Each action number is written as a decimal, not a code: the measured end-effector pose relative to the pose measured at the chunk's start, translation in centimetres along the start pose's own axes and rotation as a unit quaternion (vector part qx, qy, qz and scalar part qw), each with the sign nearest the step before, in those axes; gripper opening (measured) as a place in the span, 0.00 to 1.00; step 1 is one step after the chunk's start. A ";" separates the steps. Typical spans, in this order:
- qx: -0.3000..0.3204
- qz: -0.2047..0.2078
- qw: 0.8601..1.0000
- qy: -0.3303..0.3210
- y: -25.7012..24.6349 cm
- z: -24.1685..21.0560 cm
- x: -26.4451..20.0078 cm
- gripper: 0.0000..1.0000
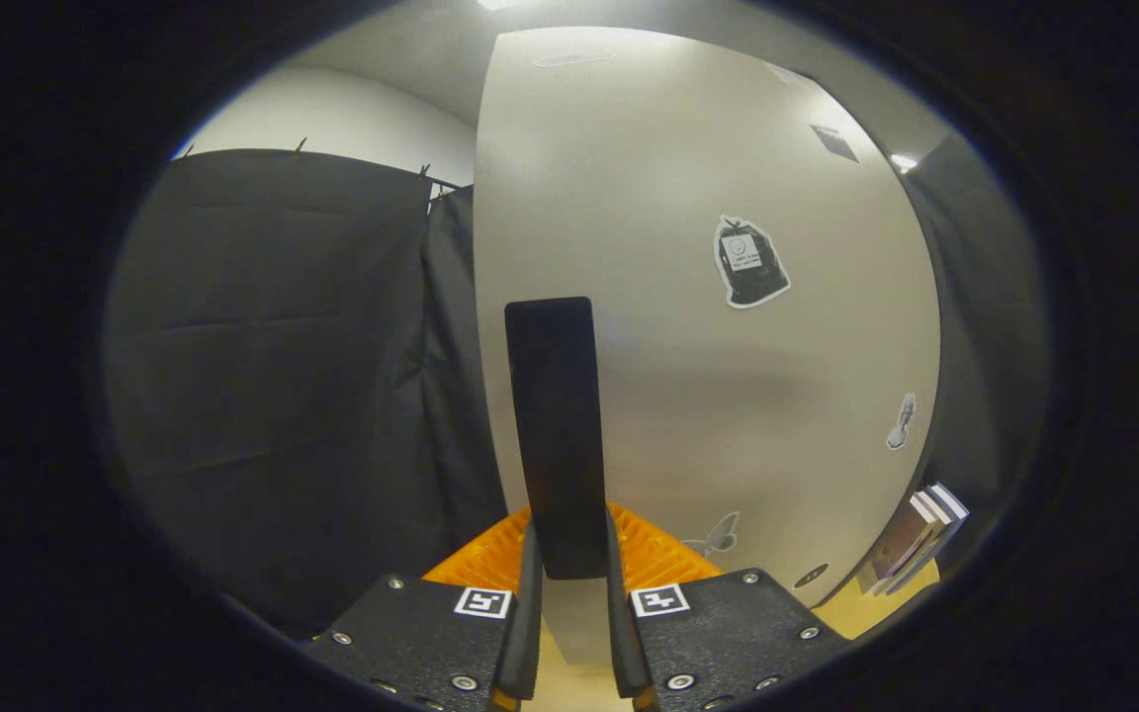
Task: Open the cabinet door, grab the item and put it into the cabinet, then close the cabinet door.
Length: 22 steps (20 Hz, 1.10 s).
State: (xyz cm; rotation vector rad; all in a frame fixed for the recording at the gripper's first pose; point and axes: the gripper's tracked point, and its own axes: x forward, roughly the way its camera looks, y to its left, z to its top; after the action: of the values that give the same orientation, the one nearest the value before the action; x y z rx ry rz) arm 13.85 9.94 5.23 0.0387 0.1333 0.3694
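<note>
The white cabinet door (pixel 708 415) stands close in front of me, carrying a few stickers. A tall black handle (pixel 555 415) runs upright along its left edge. My gripper (pixel 569 569) is shut on the lower end of that handle, one finger pressing on each side. The door's left edge faces me, and I cannot tell how far the door is swung.
Black cloth (pixel 283 376) hangs as the booth wall left of the door. Past the door's lower right edge, a few books (pixel 920 539) lean on a yellowish wooden surface (pixel 886 603). A pale wall and ceiling show above the cloth.
</note>
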 end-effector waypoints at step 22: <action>0.017 0.072 0.997 0.011 -3.9 -0.3 -7.6 0.30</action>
State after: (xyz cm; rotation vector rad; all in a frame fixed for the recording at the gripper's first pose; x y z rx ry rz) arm 8.21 3.59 5.66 0.0778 0.1598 0.5116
